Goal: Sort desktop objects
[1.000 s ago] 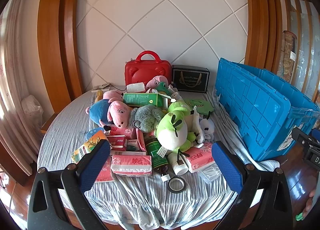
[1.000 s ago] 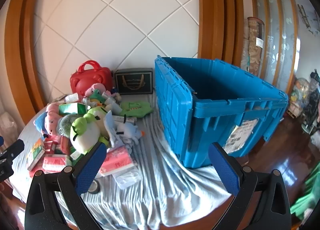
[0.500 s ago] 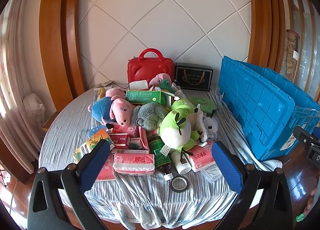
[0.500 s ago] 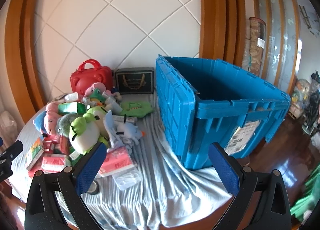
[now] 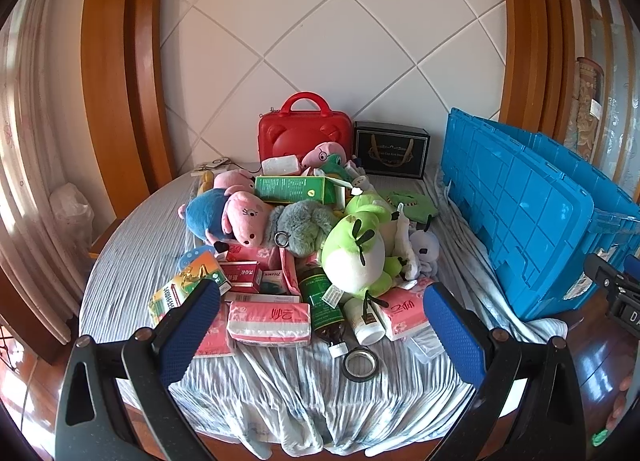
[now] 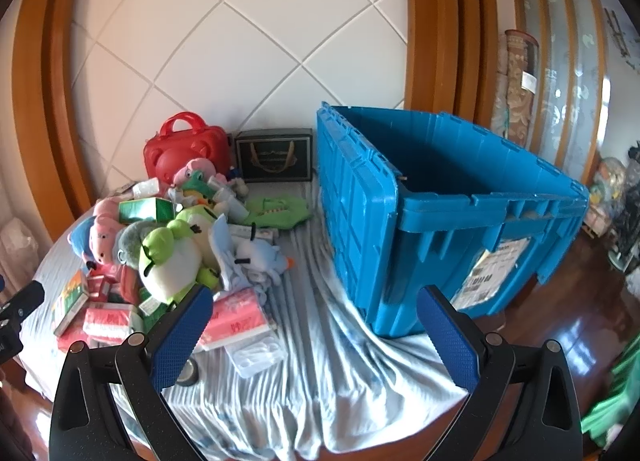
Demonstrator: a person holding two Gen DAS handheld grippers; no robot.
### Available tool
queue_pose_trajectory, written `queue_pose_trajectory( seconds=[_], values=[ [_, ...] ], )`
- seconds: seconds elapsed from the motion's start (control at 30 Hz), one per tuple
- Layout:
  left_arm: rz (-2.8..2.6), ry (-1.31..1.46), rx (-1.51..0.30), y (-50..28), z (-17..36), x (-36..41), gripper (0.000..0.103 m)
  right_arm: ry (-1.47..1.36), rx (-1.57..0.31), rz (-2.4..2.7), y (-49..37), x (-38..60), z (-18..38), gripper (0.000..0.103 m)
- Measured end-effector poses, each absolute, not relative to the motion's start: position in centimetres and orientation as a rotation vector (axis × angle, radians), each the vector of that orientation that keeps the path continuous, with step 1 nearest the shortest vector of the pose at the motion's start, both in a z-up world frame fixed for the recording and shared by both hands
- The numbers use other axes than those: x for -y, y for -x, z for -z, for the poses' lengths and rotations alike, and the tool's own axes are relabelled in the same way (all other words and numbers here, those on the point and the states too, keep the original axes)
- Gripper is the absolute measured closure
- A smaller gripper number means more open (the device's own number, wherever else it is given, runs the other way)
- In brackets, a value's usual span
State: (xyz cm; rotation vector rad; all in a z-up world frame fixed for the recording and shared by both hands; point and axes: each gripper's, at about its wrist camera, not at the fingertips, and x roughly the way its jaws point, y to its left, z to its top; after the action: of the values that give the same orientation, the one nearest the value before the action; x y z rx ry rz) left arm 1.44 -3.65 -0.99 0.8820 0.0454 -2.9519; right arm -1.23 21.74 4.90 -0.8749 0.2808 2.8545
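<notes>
Two pink-faced pig plushes (image 5: pixel 240 217) top a jumbled heap mid-table, pressed against one green frog plush (image 5: pixel 356 257), one grey furry toy (image 5: pixel 304 221) and three pink tissue packs (image 5: pixel 269 317). Compared with a second ago, the heap sits slightly nearer the left gripper (image 5: pixel 320 331), whose jaws gape wide, holding nothing. Right gripper (image 6: pixel 314 335) likewise spread, hovering before one blue crate (image 6: pixel 440 217) standing beside the pile.
</notes>
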Motion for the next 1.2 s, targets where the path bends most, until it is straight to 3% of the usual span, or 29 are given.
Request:
queue_pose_trajectory(
  seconds=[0.37,0.67,0.87,0.93,1.2],
  values=[
    [2.870,-0.972,-0.135,-0.6,4.6,5.8,0.000,0.979,-0.301,-2.901,2.9,-21.3,-2.3,0.000],
    [2.621,-1.242,-0.167,1.1,15.8,8.4,0.000,1.302,-0.299,-2.965,7.1,-17.7,6.2,0.000],
    [2.670,-1.354,-0.104,4.5,21.2,3.6,0.000,1.448,-0.383,-2.934,10.1,-17.7,12.1,0.000],
    [2.696,-1.390,-0.101,6.2,22.7,1.9,0.000,1.465,-0.351,-2.931,10.8,-17.6,13.3,0.008],
    [2.699,-1.517,-0.090,10.2,26.5,-1.2,0.014,1.581,-0.343,-2.994,12.7,-16.9,15.8,0.009]
  ],
)
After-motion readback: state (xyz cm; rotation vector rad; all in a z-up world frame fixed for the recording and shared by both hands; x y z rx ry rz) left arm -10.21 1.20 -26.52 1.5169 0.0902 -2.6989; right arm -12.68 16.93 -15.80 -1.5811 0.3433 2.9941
